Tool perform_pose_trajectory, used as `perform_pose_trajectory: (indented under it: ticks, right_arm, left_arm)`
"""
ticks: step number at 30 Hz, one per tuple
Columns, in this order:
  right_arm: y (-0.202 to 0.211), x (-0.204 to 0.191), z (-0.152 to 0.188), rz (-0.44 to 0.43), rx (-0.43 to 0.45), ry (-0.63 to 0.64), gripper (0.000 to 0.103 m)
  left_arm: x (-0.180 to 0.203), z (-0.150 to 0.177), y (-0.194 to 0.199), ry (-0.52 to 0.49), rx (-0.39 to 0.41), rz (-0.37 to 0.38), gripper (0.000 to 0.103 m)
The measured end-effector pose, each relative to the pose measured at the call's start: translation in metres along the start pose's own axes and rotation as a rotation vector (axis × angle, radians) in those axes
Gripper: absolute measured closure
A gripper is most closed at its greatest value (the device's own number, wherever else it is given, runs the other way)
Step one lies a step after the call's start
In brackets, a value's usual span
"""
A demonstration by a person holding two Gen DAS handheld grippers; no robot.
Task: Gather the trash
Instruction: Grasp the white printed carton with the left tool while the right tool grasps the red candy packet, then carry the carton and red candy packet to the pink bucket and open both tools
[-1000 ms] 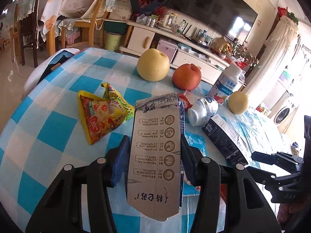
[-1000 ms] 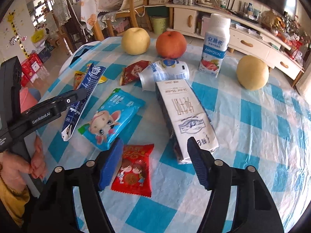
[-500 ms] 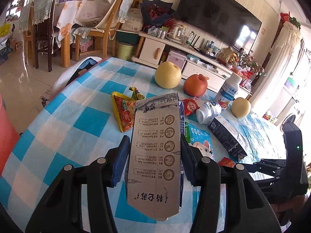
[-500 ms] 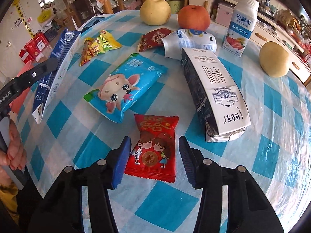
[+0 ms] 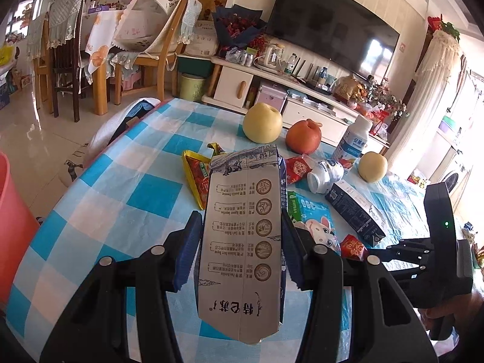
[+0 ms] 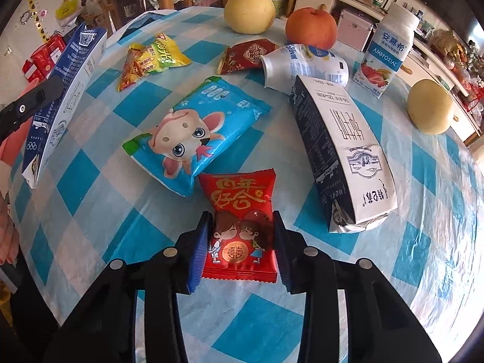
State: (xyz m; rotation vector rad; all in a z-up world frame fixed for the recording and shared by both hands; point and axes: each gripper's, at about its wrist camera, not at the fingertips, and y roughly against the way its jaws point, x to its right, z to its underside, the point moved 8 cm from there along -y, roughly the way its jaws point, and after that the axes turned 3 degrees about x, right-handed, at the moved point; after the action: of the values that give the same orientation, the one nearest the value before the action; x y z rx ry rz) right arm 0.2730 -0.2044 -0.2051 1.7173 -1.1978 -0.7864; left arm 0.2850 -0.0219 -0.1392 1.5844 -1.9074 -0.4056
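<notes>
Blue-and-white checked tablecloth point(image 6: 90, 178) over a round table, living room behind with a dark TV point(image 5: 332, 27) above a low white cabinet point(image 5: 239, 87) and wooden chairs point(image 5: 157, 57) to the left. Left gripper point(image 5: 240, 257) clamped on a flattened milk carton point(image 5: 245, 242), held up off the cloth with its printed side toward the camera; same carton point(image 6: 63, 103) seen from the right wrist view at the table's left edge, raised and tilted. Right gripper point(image 6: 242, 248) low at the cloth, blue pads on both sides of a red candy wrapper point(image 6: 242, 227) that lies flat; whether the pads press on it or only flank it, impossible to tell. Just beyond the wrapper, touching its top corner, a blue snack bag with a cartoon face point(image 6: 193, 133). To the right, a second milk carton point(image 6: 341, 154) on its side. Further back, a yellow snack packet point(image 6: 151, 57), a dark red wrapper point(image 6: 248, 56), a crushed white cup point(image 6: 302, 66) on its side, and an upright yogurt bottle point(image 6: 387, 48). Along the far edge, two yellow pears point(image 6: 249, 9) point(image 6: 429, 106) and a red apple point(image 6: 311, 27). Pink bin point(image 5: 12, 227) at the left edge of the left wrist view, beside the table.
</notes>
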Motion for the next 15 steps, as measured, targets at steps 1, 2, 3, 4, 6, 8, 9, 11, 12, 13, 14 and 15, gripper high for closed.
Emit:
perform_pose_trajectory:
  ticks: [1, 2, 3, 4, 6, 8, 9, 11, 12, 13, 14, 15]
  right_arm:
    - [0.000, 0.000, -0.001, 0.008, 0.001, -0.001, 0.065]
    - [0.001, 0.001, -0.001, 0.016, 0.002, -0.001, 0.066]
    - [0.002, 0.001, -0.002, 0.025, 0.004, -0.003, 0.068]
    - [0.003, 0.002, -0.003, 0.032, 0.007, -0.007, 0.069]
    - [0.007, 0.004, -0.007, 0.047, 0.019, -0.017, 0.070]
    - [0.012, 0.007, -0.011, 0.059, 0.037, -0.029, 0.071]
    - [0.015, 0.008, -0.013, 0.066, 0.049, -0.036, 0.071]
    - [0.022, 0.011, -0.017, 0.079, 0.070, -0.050, 0.072]
    - [0.026, 0.012, -0.020, 0.084, 0.082, -0.060, 0.072]
    - [0.029, 0.013, -0.023, 0.087, 0.093, -0.068, 0.072]
    - [0.034, 0.013, -0.026, 0.090, 0.106, -0.075, 0.072]
    - [0.038, 0.011, -0.029, 0.091, 0.120, -0.081, 0.072]
  left_arm:
    - [-0.002, -0.001, 0.000, 0.001, 0.003, 0.000, 0.051]
    - [-0.004, -0.001, 0.001, 0.001, 0.006, -0.002, 0.051]
    - [-0.006, -0.002, 0.001, 0.002, 0.008, -0.003, 0.051]
    - [-0.009, -0.003, 0.001, 0.003, 0.010, -0.003, 0.051]
    - [-0.014, -0.005, 0.003, 0.004, 0.015, -0.004, 0.051]
    - [-0.019, -0.007, 0.004, 0.006, 0.022, -0.006, 0.051]
    - [-0.021, -0.008, 0.005, 0.010, 0.025, -0.006, 0.051]
    - [-0.028, -0.010, 0.007, 0.027, 0.030, -0.004, 0.051]
    - [-0.031, -0.012, 0.008, 0.033, 0.035, -0.006, 0.051]
    - [-0.034, -0.014, 0.009, 0.037, 0.043, -0.010, 0.051]
    - [-0.037, -0.016, 0.012, 0.042, 0.054, -0.016, 0.051]
    - [-0.040, -0.018, 0.014, 0.046, 0.066, -0.022, 0.051]
